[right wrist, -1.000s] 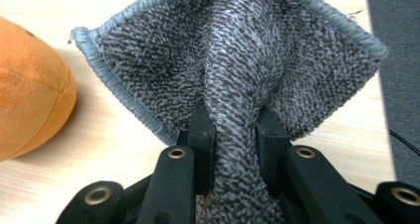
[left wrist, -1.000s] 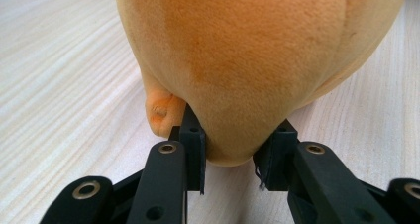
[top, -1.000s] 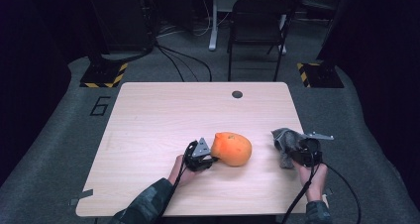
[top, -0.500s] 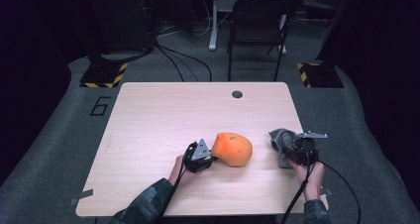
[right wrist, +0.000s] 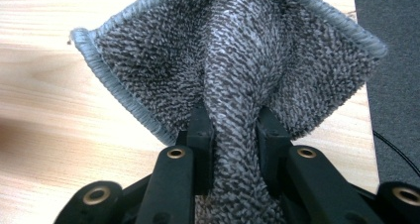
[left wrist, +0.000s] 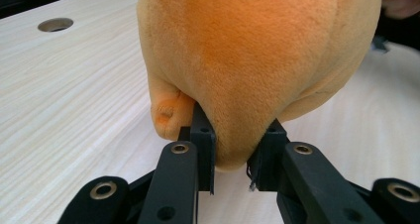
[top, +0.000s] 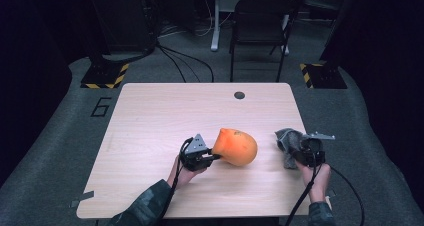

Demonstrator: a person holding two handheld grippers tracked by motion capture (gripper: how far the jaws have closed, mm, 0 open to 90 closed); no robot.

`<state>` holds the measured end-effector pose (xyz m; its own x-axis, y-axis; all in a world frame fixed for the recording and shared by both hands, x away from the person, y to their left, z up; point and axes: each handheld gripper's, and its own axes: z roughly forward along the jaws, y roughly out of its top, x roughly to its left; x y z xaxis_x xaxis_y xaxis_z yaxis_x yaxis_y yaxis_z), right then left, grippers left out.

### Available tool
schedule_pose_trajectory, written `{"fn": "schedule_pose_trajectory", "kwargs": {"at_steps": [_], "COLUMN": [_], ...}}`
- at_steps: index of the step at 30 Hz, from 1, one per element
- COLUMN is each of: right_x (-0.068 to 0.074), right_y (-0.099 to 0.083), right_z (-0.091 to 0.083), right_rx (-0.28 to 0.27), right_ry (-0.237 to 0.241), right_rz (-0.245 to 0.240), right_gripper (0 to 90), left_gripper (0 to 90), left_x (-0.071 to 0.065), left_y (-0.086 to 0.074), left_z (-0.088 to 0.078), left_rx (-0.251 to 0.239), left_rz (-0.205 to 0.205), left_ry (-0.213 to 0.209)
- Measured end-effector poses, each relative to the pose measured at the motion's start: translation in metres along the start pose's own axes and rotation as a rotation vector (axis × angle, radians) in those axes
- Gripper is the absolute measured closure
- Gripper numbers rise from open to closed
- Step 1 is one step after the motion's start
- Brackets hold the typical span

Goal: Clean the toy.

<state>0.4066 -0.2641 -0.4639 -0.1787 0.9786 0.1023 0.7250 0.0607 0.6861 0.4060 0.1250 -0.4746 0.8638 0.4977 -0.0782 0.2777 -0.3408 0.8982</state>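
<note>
An orange plush toy lies on the wooden table, right of centre. My left gripper is shut on the plush's lower left edge. In the left gripper view the black jaws pinch a fold of the orange plush, with my left gripper at its bottom. At the table's right edge my right gripper is shut on a grey cloth. In the right gripper view the grey cloth fans out above the jaws, bunched in my right gripper.
A round cable hole sits near the table's far edge. A black chair stands beyond the table on grey carpet. Cables trail from both grippers toward the near edge. The table's right edge lies just past the cloth.
The right gripper has carried the grey cloth a little leftward, toward the plush. The left gripper and the plush have barely moved.
</note>
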Motion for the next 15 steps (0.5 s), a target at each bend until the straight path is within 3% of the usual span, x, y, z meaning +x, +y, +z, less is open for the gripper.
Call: {"fn": "schedule_pose_trajectory", "kwargs": {"at_steps": [10,15], "right_x": [0.010,0.014], "right_y": [0.003,0.005], "right_z": [0.003,0.001], "right_rx": [-0.005,-0.012], "right_ry": [0.008,0.016], "right_rz": [-0.036,-0.050], "right_gripper": [73.7,73.6], "left_gripper": [75.1,75.0], "left_x": [0.005,0.004], "left_y": [0.016,0.017], "left_z": [-0.018,-0.020], "left_rx": [0.001,0.004], "left_rz": [-0.200,-0.244], "left_ry": [-0.060,-0.089]}}
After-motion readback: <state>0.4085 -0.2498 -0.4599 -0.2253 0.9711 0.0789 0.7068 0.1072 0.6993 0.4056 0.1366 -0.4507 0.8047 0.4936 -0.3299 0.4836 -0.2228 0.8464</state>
